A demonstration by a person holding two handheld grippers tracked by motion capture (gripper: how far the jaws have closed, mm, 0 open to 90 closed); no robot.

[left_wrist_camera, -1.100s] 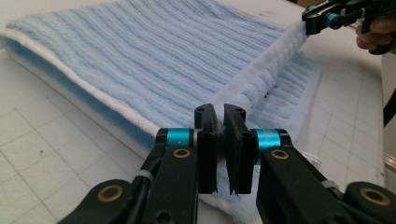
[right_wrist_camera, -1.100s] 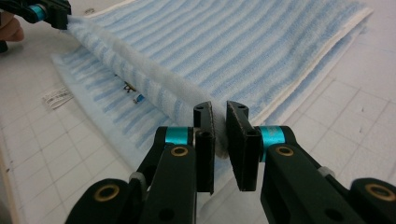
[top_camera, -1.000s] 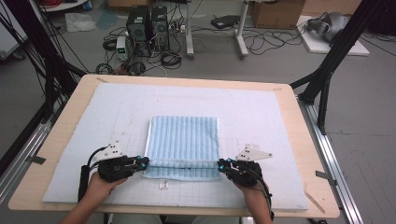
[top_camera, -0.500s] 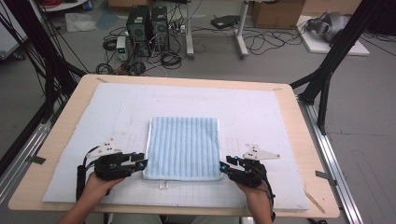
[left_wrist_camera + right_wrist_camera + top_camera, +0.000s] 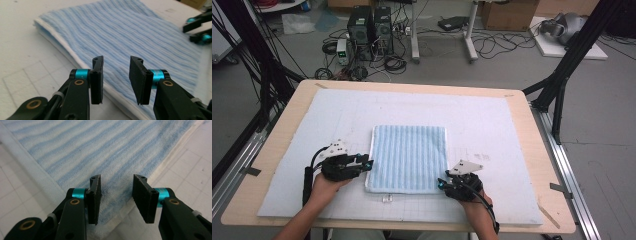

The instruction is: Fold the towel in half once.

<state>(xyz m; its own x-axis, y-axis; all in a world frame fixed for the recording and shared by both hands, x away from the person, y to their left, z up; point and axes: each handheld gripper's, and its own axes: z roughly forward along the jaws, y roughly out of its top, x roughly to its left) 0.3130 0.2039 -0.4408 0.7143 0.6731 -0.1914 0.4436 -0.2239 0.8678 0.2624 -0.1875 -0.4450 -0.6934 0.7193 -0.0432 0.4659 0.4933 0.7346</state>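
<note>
A folded blue striped towel [image 5: 409, 157] lies flat on the white mat [image 5: 492, 120]. My left gripper [image 5: 368, 164] stands open at the towel's left edge, pointing at it. In the left gripper view its jaws [image 5: 116, 75] hang just above the towel's white border [image 5: 62, 47] with nothing between them; they have just opened off the cloth and eased in slightly. My right gripper [image 5: 441, 185] is open at the towel's near right corner. Its jaws [image 5: 116, 195] have just opened over the corner of the towel [image 5: 87, 145] and do not press on it.
The mat covers most of the wooden table [image 5: 277, 150]. A small white tag [image 5: 386, 199] lies on the mat just in front of the towel. Black frame legs, cables and computer boxes stand on the floor beyond the table.
Both grippers were shut on the towel's near edge and have let go; the towel now lies flat. The left gripper has moved farther up the towel's left side, the right slightly back.
</note>
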